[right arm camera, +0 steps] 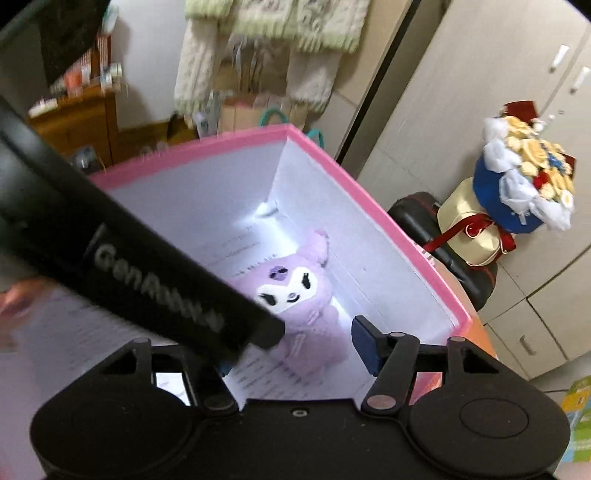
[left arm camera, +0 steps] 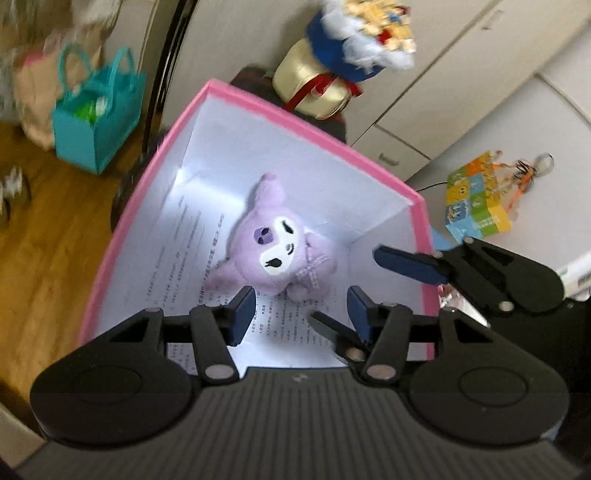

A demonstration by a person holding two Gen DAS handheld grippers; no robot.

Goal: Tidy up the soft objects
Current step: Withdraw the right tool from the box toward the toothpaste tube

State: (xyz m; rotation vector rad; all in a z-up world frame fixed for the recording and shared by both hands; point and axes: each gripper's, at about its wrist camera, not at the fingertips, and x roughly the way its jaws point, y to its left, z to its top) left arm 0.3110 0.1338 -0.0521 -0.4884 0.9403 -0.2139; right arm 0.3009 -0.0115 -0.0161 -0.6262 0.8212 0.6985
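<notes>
Domestic room: wood floor (left arm camera: 33,236) on the left, beige cabinet doors (left arm camera: 454,70) behind, a white surface (left arm camera: 491,192) on the right carrying a colourful carton (left arm camera: 476,199). Teal tote bag (left arm camera: 96,114) sits on the floor; a flower bouquet (left arm camera: 365,33) stands on a gold round box (left arm camera: 314,88) behind the box rim.

Pink box (left arm camera: 288,114), white inside, printed paper sheets (left arm camera: 184,258) lining the bottom. Purple plush toy (left arm camera: 277,247) lies face-up on those sheets, near the box's right wall, free of both tools.

Your left hand-held gripper (left arm camera: 301,314) points down into the box from the near edge, jaws spread, nothing between the blue pads (left arm camera: 243,314); the plush sits just past the tips, apart from them.

Your right hand-held gripper (left arm camera: 384,295) comes in from the right, over the box's right wall, jaws parted and empty. One of its fingers reaches across toward the left gripper's right finger. In the right wrist view the plush (right arm camera: 295,295) is just ahead of it, and the left gripper's body (right arm camera: 147,273) crosses diagonally in front, hiding the right gripper's left finger.

Both views have motion blur at the edges.
</notes>
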